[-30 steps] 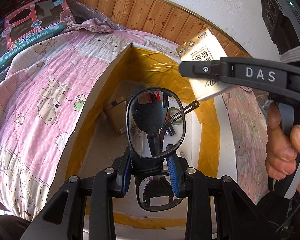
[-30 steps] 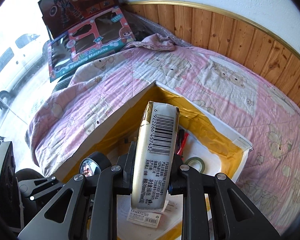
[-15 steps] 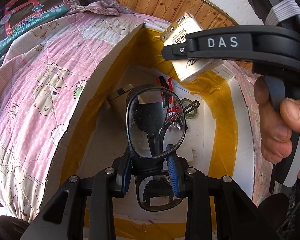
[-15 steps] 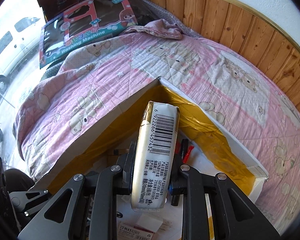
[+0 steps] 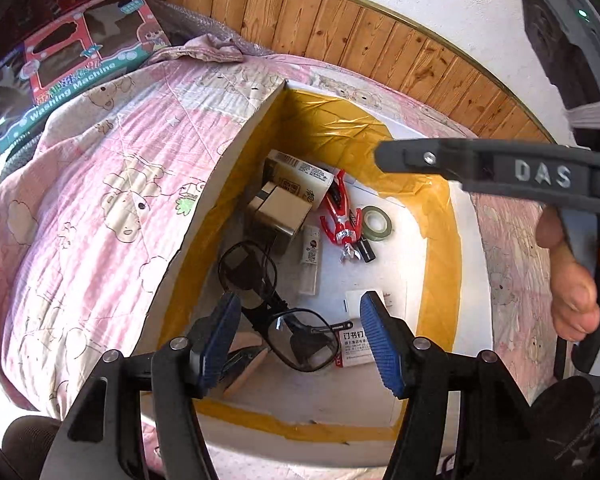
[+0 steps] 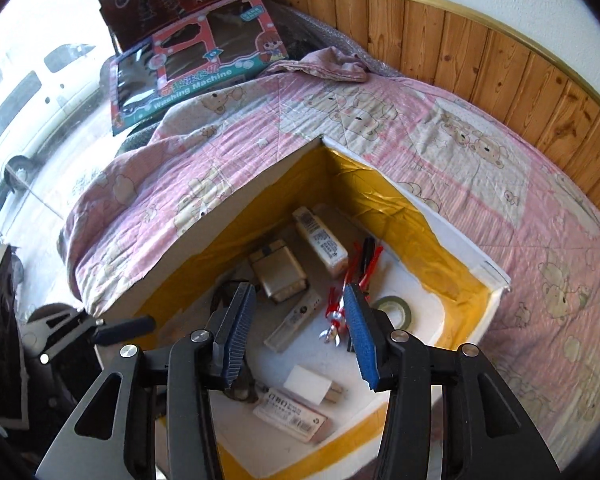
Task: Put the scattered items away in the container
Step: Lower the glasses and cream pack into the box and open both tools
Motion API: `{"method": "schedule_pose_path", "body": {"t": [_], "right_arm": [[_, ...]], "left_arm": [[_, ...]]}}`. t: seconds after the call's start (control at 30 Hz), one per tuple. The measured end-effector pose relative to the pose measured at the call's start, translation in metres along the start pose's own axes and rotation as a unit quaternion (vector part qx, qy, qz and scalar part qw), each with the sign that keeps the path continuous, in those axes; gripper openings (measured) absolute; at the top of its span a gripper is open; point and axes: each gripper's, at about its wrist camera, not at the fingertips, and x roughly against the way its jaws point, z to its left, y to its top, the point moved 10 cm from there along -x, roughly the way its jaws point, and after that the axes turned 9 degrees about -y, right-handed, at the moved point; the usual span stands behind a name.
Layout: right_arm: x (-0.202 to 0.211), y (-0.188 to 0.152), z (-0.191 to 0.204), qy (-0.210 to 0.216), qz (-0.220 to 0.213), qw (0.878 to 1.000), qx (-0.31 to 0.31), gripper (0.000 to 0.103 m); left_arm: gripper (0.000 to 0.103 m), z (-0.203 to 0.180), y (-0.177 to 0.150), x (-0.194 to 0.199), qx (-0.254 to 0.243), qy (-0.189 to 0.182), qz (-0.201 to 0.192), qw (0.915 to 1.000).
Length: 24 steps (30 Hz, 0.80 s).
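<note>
A white box with yellow-taped walls (image 5: 444, 240) (image 6: 456, 236) rests on the pink quilt. Black glasses (image 5: 284, 320) lie on its floor at the near left, below my open left gripper (image 5: 300, 336). The cream barcoded packet (image 5: 300, 176) (image 6: 320, 240) lies at the box's far end, beside a brown box (image 5: 280, 216) (image 6: 278, 272). My right gripper (image 6: 300, 328) hangs open above the box, nothing between its fingers; its black arm (image 5: 500, 168) crosses the left wrist view. A red toy figure (image 5: 340, 212) (image 6: 340, 300), a tape roll (image 5: 376, 218) (image 6: 394, 308) and a staples box (image 5: 354, 344) (image 6: 296, 416) lie inside too.
The pink bear-print quilt (image 5: 100, 200) (image 6: 500, 200) surrounds the box. A toy washing-machine carton (image 5: 60, 72) (image 6: 196, 68) leans at the far left. A wooden wall panel (image 6: 500, 64) runs behind. A hand (image 5: 580, 280) grips the right gripper's handle.
Both grippers have opened. The glasses dropped from the left gripper onto the box floor, and the cream packet left the right gripper and now lies at the box's far end.
</note>
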Motion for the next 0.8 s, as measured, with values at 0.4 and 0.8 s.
{"method": "schedule_pose_path", "body": {"t": [0.4,0.8], "right_arm": [[0.040,-0.113,-0.001,-0.086,0.056,0.993,0.063,0.050],[0.049,-0.133,0.009,-0.081,0.059,0.993,0.056,0.049]], "left_arm": [[0.067,-0.043,-0.024,0.054,-0.041,0.011,-0.021,0.9989],[0.067,-0.060,-0.034,0.069,-0.055,0.013,-0.024,0.9981]]}}
